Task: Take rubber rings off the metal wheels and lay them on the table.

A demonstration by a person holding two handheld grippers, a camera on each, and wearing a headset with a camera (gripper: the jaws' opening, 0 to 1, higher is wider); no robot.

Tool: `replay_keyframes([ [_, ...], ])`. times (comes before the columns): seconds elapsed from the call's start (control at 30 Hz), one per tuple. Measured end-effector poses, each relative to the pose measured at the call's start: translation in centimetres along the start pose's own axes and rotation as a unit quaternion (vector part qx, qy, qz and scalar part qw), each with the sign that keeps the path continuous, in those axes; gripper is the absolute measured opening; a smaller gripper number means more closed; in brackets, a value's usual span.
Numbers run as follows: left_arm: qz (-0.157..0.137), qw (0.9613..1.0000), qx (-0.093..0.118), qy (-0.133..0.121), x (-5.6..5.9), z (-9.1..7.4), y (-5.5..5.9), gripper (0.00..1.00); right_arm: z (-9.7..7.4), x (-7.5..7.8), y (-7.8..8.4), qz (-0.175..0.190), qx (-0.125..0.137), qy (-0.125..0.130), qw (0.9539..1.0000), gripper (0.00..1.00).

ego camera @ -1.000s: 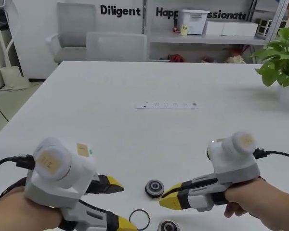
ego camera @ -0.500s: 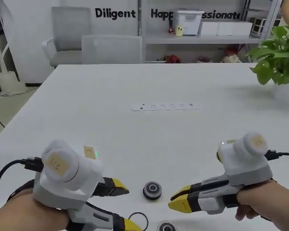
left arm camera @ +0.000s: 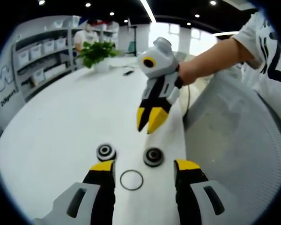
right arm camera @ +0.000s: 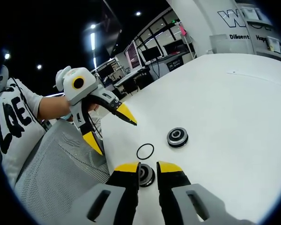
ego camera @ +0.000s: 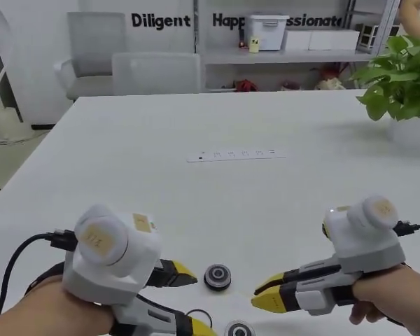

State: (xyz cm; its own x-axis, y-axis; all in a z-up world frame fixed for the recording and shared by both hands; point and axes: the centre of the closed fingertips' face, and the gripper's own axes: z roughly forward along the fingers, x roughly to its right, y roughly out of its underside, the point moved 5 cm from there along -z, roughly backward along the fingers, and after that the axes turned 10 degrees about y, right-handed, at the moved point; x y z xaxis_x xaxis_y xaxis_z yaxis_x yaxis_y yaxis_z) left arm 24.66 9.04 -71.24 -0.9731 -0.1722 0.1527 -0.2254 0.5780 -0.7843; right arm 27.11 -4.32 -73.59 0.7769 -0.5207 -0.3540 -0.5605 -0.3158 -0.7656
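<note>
while l tongs (left arm camera: 144, 165) gape, ring (left arm camera: 131, 180) btwn them; r tongs (right arm camera: 148, 165) barely parted nr wheel (right arm camera: 145, 175)

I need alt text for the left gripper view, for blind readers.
A loose rubber ring lies on the white table between the open jaws of the left gripper, with two metal wheels just beyond it. The right gripper points toward them.

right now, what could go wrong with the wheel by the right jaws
The near wheel sits close to the table edge; a nudge from the right gripper could knock it off. The loose ring lies right by the left gripper and its open jaws, and could get swept away.
</note>
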Motion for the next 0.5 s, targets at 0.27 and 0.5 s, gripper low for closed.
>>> replay_keyframes([
  [0.27, -0.003, 1.0, -0.002, 0.005, 0.0, 0.6, 0.0, 0.5, -0.1, 0.0, 0.7, 0.004, -0.003, -0.004, 1.0, 0.11],
  [0.5, -0.005, 0.9999, -0.004, 0.014, 0.1, 1.4, -0.1, 0.49, -0.1, 0.1, 1.5, 0.007, -0.007, -0.006, 0.9999, 0.11],
])
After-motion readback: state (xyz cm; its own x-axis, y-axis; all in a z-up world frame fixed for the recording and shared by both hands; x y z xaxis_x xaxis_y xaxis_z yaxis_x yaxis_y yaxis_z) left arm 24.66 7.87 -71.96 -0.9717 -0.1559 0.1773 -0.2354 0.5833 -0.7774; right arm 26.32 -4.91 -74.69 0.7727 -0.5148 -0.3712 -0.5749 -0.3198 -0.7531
